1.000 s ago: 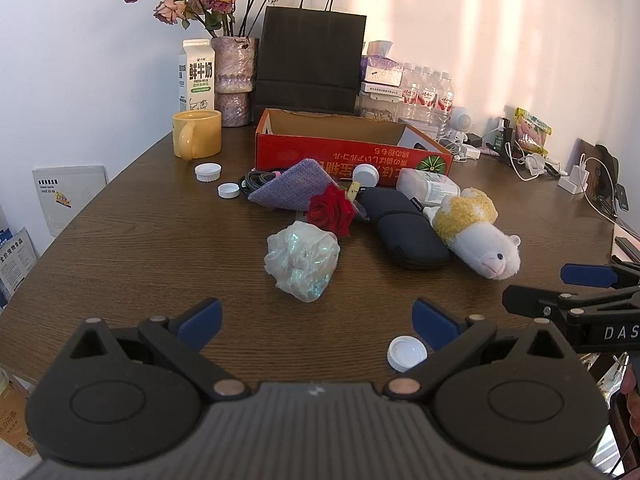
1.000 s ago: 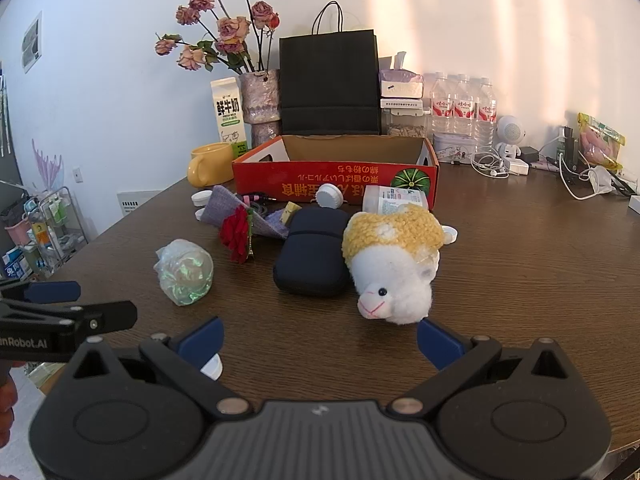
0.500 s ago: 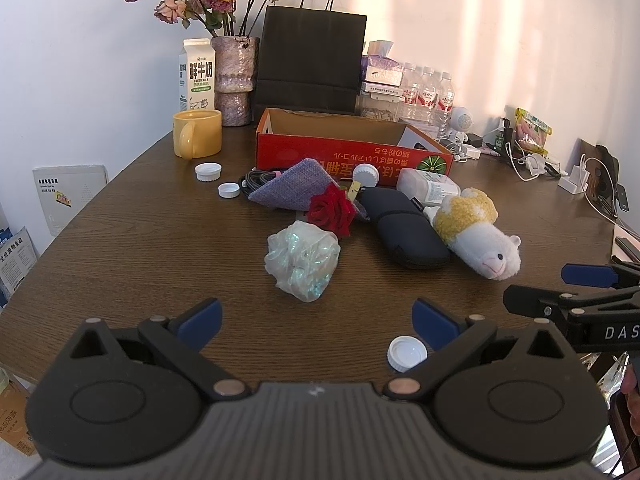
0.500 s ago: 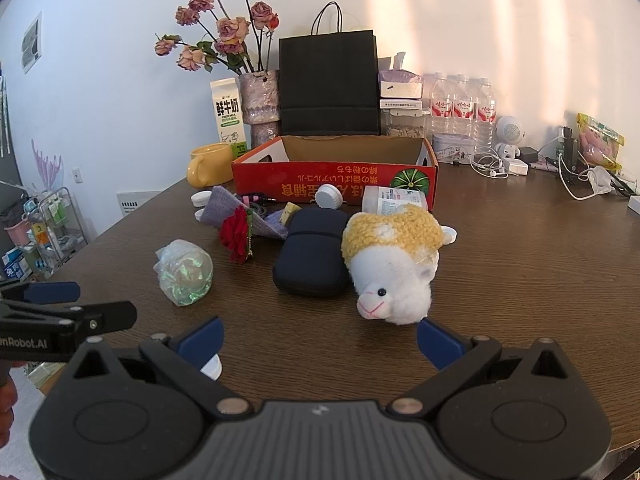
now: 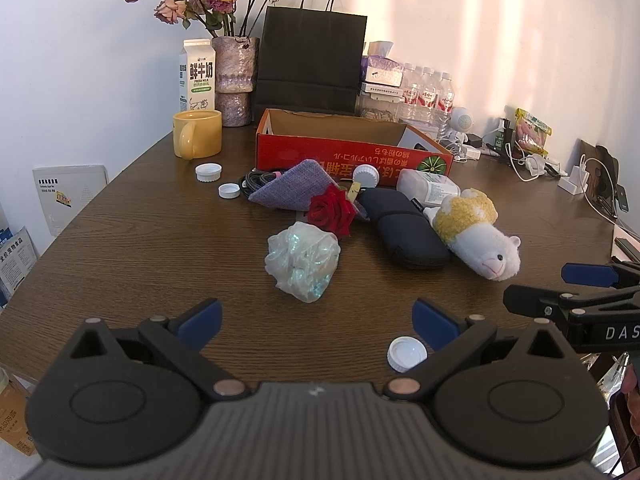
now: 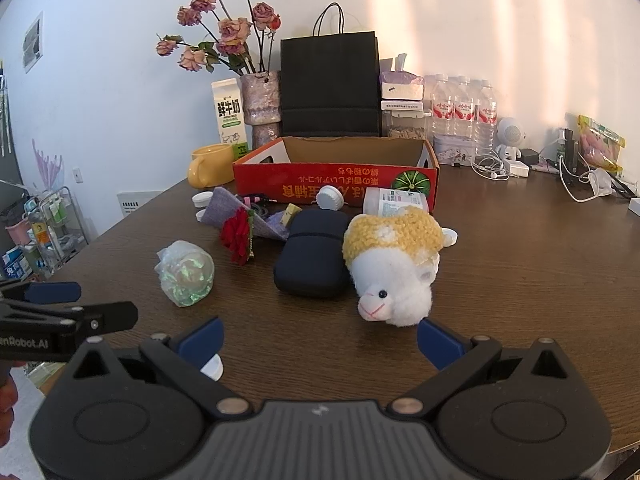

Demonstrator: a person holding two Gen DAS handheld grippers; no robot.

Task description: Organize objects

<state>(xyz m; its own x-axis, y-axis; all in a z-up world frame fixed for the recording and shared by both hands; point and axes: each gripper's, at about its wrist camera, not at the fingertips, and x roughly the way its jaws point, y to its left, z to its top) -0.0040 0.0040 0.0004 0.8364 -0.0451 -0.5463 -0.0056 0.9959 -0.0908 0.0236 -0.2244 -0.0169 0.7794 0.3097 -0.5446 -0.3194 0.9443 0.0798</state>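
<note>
A red cardboard box (image 5: 352, 152) (image 6: 336, 184) stands open at the table's back. In front of it lie a purple cloth pouch (image 5: 296, 190), a red rose (image 5: 331, 212) (image 6: 237, 236), a dark blue case (image 5: 404, 232) (image 6: 314, 256), a white and yellow plush sheep (image 5: 476, 232) (image 6: 394, 264), a clear plastic ball (image 5: 302, 258) (image 6: 185, 274) and a lying white bottle (image 5: 430, 190). My left gripper (image 5: 316, 322) is open near the front edge, short of the ball. My right gripper (image 6: 318, 338) is open, just in front of the sheep. Neither holds anything.
Loose white caps (image 5: 406, 354) (image 5: 208, 172) lie on the brown table (image 5: 140, 248). A yellow mug (image 5: 197, 134), milk carton (image 5: 197, 74), vase of dried roses (image 5: 234, 80), black paper bag (image 5: 310, 66), water bottles (image 5: 426, 96) and cables (image 5: 528, 164) line the back.
</note>
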